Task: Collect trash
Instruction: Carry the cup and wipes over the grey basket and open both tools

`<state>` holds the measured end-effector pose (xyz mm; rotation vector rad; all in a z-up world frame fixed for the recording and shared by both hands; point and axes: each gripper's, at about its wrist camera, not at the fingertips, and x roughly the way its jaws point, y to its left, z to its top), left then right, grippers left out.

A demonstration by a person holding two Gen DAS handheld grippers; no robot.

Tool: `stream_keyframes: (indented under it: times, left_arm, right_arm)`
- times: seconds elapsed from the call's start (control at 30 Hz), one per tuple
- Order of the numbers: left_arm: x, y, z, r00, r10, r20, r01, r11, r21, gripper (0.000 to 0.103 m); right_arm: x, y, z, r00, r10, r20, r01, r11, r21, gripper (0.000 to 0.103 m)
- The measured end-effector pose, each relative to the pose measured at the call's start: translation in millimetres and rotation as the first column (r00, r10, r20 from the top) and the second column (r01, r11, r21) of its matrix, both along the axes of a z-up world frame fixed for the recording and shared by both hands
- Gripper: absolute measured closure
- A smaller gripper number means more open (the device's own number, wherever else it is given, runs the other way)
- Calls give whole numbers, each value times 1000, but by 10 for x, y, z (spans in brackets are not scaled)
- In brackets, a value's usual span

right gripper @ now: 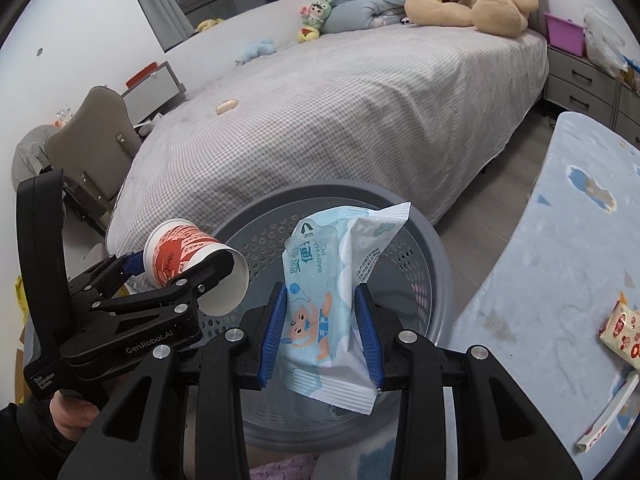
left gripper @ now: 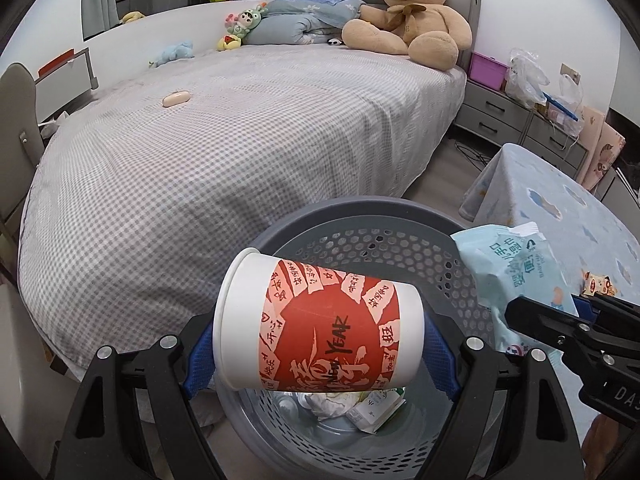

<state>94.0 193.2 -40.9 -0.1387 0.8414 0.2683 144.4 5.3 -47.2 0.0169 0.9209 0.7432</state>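
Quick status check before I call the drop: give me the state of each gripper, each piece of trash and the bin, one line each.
left gripper: shut on paper cup
paper cup: held on its side above the bin
right gripper: shut on wipes packet
wipes packet: held upright over the bin, crumpled
bin: upright, open, some trash already inside
snack wrapper: lying on the blue-covered table, not collected

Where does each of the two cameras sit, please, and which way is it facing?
Left wrist view: on the left claw, facing down-forward over the grey perforated basket toward the bed; its claw grips a red paper cup; the right claw enters at right.
Right wrist view: on the right claw, same heading; it holds a baby wipes pack; left claw and a hand show at left.
Shared: basket, bed, teddy bear, cup, pack.
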Motion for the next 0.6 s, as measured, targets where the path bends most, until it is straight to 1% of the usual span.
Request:
stream_keyframes:
  times: [0.13,0.17,0.2,0.27,0.37,0.6]
  left_arm:
    - [12,11,-16,1000,2,-5,-2,1000,7,22]
    - [12,15,-14,1000,5,-7,-5,1000,13,22]
    - [11,21,-16,1000,8,-10,-8,1000,17,22]
    - [14,44,-17,1000,17,-17,-16,1000,23,19]
    - [3,83,-24,999,27,-20,-27,999,22,19]
    - [-29,141,-38,999,43,-27,-43,999,16,19]
  right_arm:
    - [23,31,13,1000,-1,12,1,1000,-5,66]
    - [22,37,20,1000,-2,17,2,1000,-8,62]
    - [20,42,28,1000,-3,21,3,1000,-8,56]
    - [15,40,46,999,-7,31,7,1000,-2,48]
    - [4,47,64,999,-9,44,10,1000,-8,48]
    - [6,51,61,999,-8,42,9,1000,-13,48]
